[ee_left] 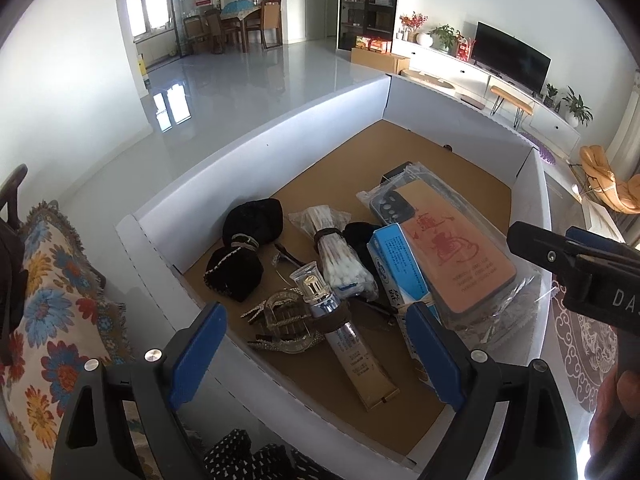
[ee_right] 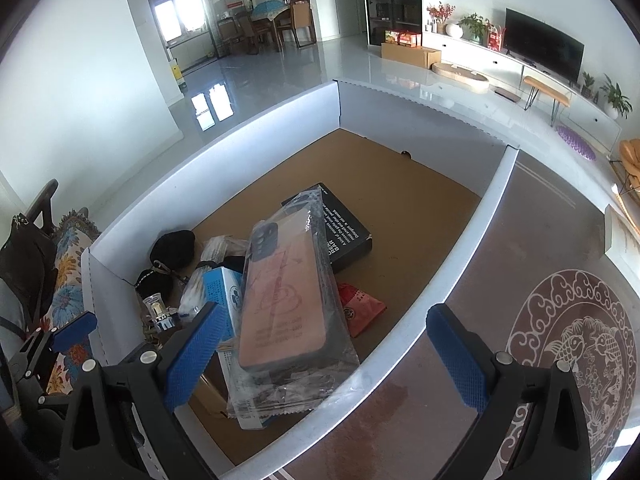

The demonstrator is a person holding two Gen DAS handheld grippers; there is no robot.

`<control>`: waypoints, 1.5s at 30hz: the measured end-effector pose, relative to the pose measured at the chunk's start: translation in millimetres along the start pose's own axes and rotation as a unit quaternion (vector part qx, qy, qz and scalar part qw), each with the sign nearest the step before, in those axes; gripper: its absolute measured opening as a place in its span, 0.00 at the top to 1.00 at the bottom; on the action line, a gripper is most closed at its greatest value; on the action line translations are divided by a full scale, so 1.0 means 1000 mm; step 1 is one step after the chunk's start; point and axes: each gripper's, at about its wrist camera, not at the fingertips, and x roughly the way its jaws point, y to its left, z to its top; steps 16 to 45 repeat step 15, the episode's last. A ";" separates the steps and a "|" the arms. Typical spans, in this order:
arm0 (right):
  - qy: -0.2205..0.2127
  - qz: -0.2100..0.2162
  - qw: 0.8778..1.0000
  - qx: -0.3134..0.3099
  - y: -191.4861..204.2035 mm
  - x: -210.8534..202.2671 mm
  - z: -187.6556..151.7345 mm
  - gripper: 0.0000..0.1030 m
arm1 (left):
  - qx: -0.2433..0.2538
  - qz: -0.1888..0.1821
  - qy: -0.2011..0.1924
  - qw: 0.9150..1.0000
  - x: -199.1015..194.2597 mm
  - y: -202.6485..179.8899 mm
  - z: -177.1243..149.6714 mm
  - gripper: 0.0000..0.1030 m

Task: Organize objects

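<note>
A white cardboard box (ee_left: 256, 152) with a brown floor holds a jumble of small items. My left gripper (ee_left: 318, 354) hangs open over its near corner, above a silver tube with a clear cap (ee_left: 340, 328) and a rhinestone hair clip (ee_left: 280, 320); nothing is between its pads. Behind these lie black hair ties (ee_left: 244, 248), bundled cotton swabs (ee_left: 340, 256), a blue carton (ee_left: 400, 268) and a bagged phone case (ee_left: 452, 248). My right gripper (ee_right: 324, 356) is open above the box's near wall, over the phone case (ee_right: 284, 292). A black box (ee_right: 344, 232) and a red pouch (ee_right: 358, 308) lie beside it.
The box's far half (ee_right: 400, 176) has bare brown floor. A floral cushion (ee_left: 52, 300) lies left of the box, and a brown rug with a fish medallion (ee_right: 572, 360) lies to its right. A hand (ee_left: 616, 408) shows at the right edge. Tiled floor and a TV cabinet lie beyond.
</note>
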 end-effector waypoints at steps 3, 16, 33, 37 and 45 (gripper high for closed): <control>-0.001 0.002 1.000 -0.001 0.002 0.001 0.000 0.02 | -0.003 0.005 0.001 1.000 0.002 0.001 0.001 0.11; -0.006 0.004 1.000 0.002 0.001 0.001 0.000 0.02 | 0.002 0.017 -0.031 0.999 -0.004 -0.002 -0.001 0.11; -0.006 0.004 1.000 0.002 0.001 0.001 0.000 0.02 | 0.002 0.017 -0.031 0.999 -0.004 -0.002 -0.001 0.11; -0.006 0.004 1.000 0.002 0.001 0.001 0.000 0.02 | 0.002 0.017 -0.031 0.999 -0.004 -0.002 -0.001 0.11; -0.006 0.004 1.000 0.002 0.001 0.001 0.000 0.02 | 0.002 0.017 -0.031 0.999 -0.004 -0.002 -0.001 0.11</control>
